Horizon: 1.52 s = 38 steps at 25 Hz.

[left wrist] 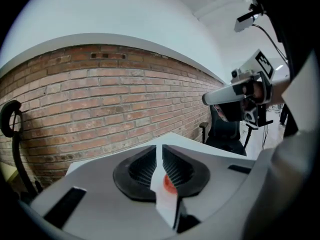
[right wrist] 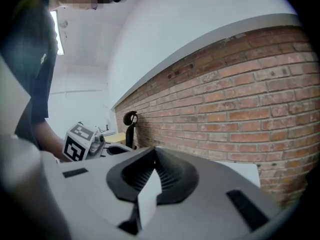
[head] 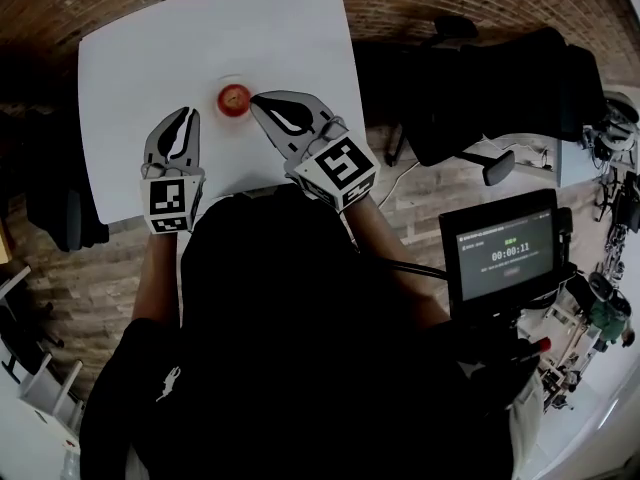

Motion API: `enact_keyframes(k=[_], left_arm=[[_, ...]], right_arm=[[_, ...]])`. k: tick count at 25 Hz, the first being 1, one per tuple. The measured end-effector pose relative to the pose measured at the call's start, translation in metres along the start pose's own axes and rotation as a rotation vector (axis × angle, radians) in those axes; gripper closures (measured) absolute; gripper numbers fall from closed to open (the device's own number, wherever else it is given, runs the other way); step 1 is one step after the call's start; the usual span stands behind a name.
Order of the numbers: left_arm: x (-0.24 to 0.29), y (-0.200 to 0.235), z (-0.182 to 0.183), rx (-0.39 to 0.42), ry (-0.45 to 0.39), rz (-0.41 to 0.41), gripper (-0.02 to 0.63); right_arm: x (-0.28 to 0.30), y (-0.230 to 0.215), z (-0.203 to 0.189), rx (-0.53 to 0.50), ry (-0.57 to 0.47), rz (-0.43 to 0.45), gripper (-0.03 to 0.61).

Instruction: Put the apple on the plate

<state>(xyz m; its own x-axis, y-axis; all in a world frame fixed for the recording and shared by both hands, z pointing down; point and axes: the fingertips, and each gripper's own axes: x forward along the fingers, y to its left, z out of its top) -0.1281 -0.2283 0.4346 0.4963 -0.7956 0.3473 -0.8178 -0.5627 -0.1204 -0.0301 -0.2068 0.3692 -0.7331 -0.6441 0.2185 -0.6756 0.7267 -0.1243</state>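
Apple (head: 234, 97) sits on small plate (head: 234, 118), mid white table (head: 200, 38); task looks done.

L gripper (head: 184, 114): jaws clenched, nothing btwn pads. Apple shows only through the slit, beyond the tips, untouched. Gripper is near plate's left, apart from it; prob. held clear so fruit isn't knocked.

R gripper (head: 256, 99): jaws clenched, empty. Tip just beside plate's right rim, apart from apple.

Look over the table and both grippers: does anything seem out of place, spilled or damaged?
Nothing stands out. The apple sits on the plate on the white table, with no spill or damage visible. The left gripper and right gripper are near the plate, one on each side, both shut and empty.
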Motion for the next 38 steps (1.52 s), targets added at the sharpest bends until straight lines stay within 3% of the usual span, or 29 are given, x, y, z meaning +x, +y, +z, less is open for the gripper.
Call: enact_keyframes(k=[5,11,20,38], left_arm=[[-0.015,0.009,0.007,-0.005,-0.010,0.047,0.605],[-0.038,0.015,0.019,-0.015,-0.031,0.066,0.606],[-0.033,0.006,0.029,0.036,-0.047,0.036,0.606],[-0.011,0.000,0.028,0.056,-0.039,-0.029,0.606]], right_arm=[[0.009,0.001,0.006,-0.013,-0.016,0.039,0.575],[0.010,0.004,0.019,-0.032,-0.044,0.036,0.575],[0.004,-0.002,0.029,-0.051,-0.068,0.016,0.575],[0.000,-0.013,0.021,-0.056,-0.045,-0.036,0.575]])
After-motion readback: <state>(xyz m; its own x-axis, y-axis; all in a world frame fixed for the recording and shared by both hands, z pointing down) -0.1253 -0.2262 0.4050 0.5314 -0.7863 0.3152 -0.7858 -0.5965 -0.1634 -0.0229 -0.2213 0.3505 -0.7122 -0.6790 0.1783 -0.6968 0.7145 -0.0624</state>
